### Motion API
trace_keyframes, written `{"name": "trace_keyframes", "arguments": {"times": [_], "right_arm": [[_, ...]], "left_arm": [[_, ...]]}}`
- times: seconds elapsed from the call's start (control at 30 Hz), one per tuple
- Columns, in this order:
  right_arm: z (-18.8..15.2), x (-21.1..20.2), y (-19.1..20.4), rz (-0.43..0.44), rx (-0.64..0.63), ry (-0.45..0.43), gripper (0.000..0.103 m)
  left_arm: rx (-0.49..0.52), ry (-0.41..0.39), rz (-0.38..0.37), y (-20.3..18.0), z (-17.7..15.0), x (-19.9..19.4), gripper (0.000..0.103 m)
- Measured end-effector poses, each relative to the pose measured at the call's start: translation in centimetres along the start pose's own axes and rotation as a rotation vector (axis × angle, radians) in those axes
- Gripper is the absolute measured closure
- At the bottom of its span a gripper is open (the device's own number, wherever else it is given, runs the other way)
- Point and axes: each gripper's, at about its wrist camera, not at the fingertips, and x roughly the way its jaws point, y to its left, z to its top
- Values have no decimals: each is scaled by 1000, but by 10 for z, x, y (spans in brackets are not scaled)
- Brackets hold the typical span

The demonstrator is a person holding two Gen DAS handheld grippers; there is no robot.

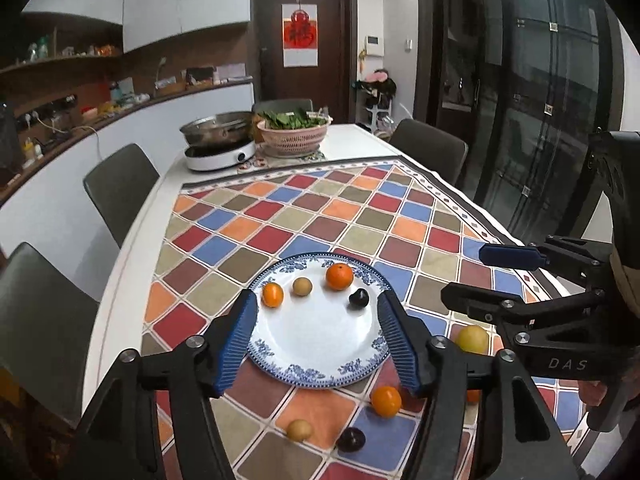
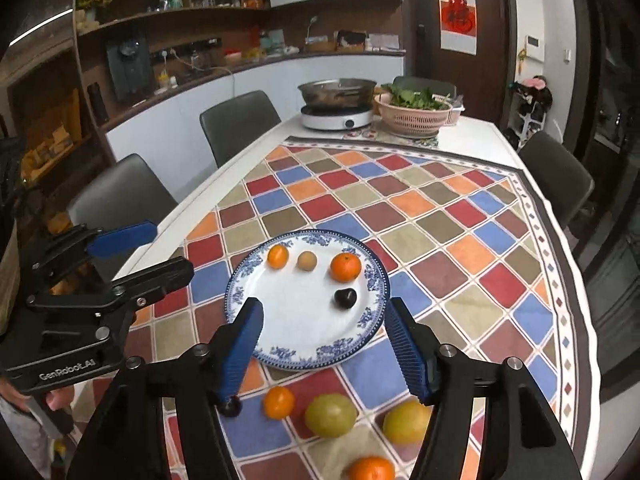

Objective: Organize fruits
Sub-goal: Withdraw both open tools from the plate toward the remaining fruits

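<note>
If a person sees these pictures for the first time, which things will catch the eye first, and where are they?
First comes the blue-and-white plate in the middle of the colourful checked tablecloth, holding two oranges, a small tan fruit and a dark one. More fruit lies loose on the cloth in front of the plate. The left gripper and right gripper stand open and empty above the plate's near rim.

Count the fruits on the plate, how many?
4 on the plate: small orange far left, brown fruit beside it, big orange right, dark fruit nearer. None look hidden.
</note>
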Motion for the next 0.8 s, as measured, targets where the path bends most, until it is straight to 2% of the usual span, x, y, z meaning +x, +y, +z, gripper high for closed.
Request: {"name": "trace_keyframes", "arguments": {"times": [0.1,0.2,0.33,0.57,0.8], "right_arm": [[-9,-15,4,-16,-3,-18,39],[-18,-27,5,-21,10,-30,39],[-29,-42,6,-24,31,-45,39],[-51,-58,4,-28,75,-56,39],[-79,-60,3,-69,81,-54,39]], "left_arm": [[-9,-22,5,-4,-8,-15,33],[-25,-40,32,-7,-17,-27,33],[-38,-58,29,-15,-30,-47,29],[-57,-97,80,-25,-54,-68,21],[-160,-43,45,-22,-80,-60,20]]}}
